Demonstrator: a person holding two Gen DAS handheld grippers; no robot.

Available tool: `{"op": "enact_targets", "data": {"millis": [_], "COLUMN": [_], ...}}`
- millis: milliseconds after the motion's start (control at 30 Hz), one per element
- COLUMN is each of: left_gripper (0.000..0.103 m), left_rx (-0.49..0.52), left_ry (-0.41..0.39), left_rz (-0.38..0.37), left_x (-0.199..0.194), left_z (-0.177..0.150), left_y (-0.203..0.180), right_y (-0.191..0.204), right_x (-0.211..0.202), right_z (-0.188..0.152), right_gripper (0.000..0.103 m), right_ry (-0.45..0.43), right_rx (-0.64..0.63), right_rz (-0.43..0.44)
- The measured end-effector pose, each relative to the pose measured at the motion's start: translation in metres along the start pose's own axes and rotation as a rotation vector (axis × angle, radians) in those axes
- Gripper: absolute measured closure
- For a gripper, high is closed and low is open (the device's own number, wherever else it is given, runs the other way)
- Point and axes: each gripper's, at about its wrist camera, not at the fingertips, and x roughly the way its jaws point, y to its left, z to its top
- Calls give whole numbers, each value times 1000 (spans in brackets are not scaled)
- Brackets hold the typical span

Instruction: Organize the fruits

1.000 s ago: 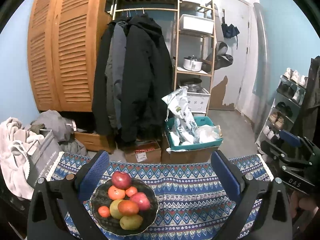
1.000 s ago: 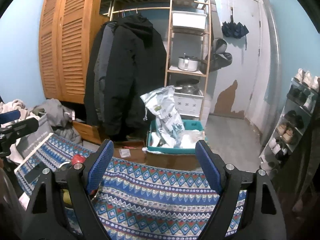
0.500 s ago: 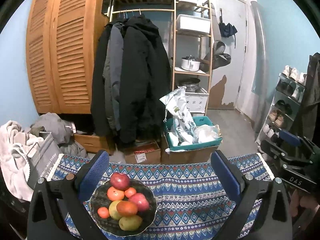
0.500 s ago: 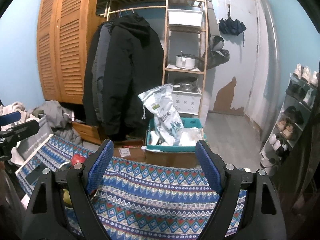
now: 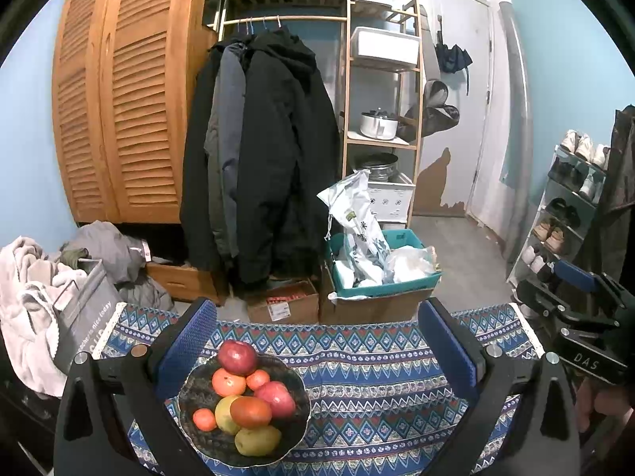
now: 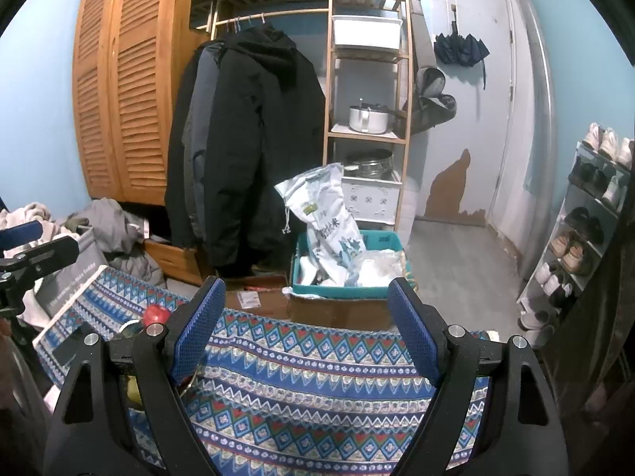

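A dark bowl (image 5: 190, 428) piled with fruit sits on the patterned blue cloth (image 5: 377, 388). It holds red apples (image 5: 237, 357), oranges (image 5: 228, 382) and yellow-green fruit (image 5: 257, 440). My left gripper (image 5: 321, 349) is open and empty, held above the bowl, which lies toward its left finger. My right gripper (image 6: 303, 331) is open and empty over the cloth (image 6: 309, 377). In the right wrist view a red apple (image 6: 155, 314) peeks out beside the left finger, which hides most of the bowl.
The right gripper shows at the right edge of the left wrist view (image 5: 575, 317). Beyond the table edge stand a teal bin (image 5: 381, 273) on cardboard boxes, hanging coats (image 5: 262, 158), a wooden shelf (image 5: 381, 91), a shoe rack (image 5: 567, 206) and a laundry pile (image 5: 35, 289).
Both grippers stay open and almost still. The views have shifted slightly, with the bowl and cloth in nearly the same place.
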Motion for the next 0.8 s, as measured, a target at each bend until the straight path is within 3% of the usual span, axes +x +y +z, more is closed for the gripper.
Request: {"op": "enact_targets", "data": {"millis": [800], "left_gripper": [1], "left_rx": [-3], "left_ry": [5], "left_rz": [0], "left_x": [-2], "left_z": [-1], "left_y": [0], "right_y": [3], "right_x": [0], "right_z": [0], "right_gripper": [20], "right_ry": [0], "right_rx": [-3], "right_rz": [0]}}
